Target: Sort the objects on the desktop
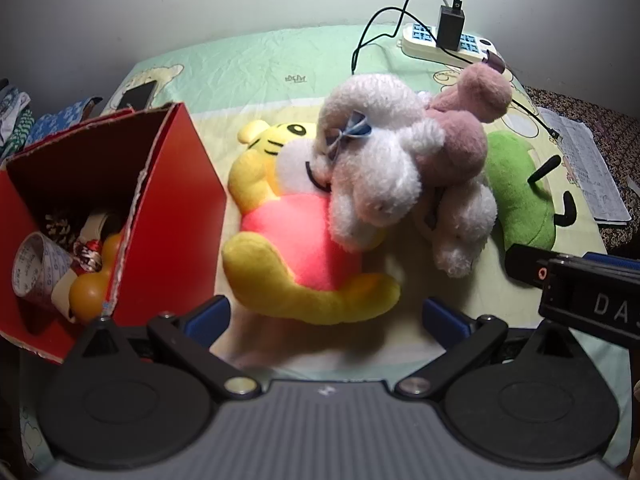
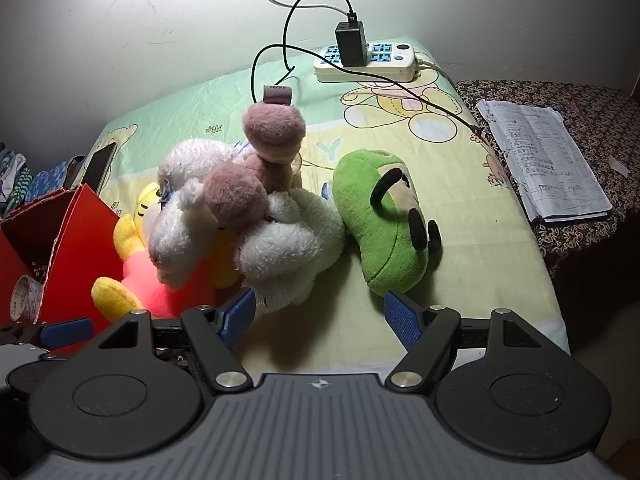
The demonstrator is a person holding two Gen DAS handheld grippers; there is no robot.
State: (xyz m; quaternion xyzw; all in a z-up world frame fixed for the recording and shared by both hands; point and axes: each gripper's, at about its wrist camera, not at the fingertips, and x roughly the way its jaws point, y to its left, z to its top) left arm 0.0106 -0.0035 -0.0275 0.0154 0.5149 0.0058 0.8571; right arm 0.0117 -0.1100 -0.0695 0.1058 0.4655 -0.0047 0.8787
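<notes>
Both jaws spread, empty; yellow plush toy [image 1: 296, 236] on bed beside red box [image 1: 176, 200], under white plush [image 1: 372, 168]; soft, light, squashy: best pinched at a leg.

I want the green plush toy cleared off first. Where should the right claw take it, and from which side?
Grip the green plush toy across its near, narrow end, coming from above and in front with the right claw, which is open. It lies flat on the cartoon-print sheet, apart from the white and mauve plush dog, so that end is probably free on both flanks.
</notes>
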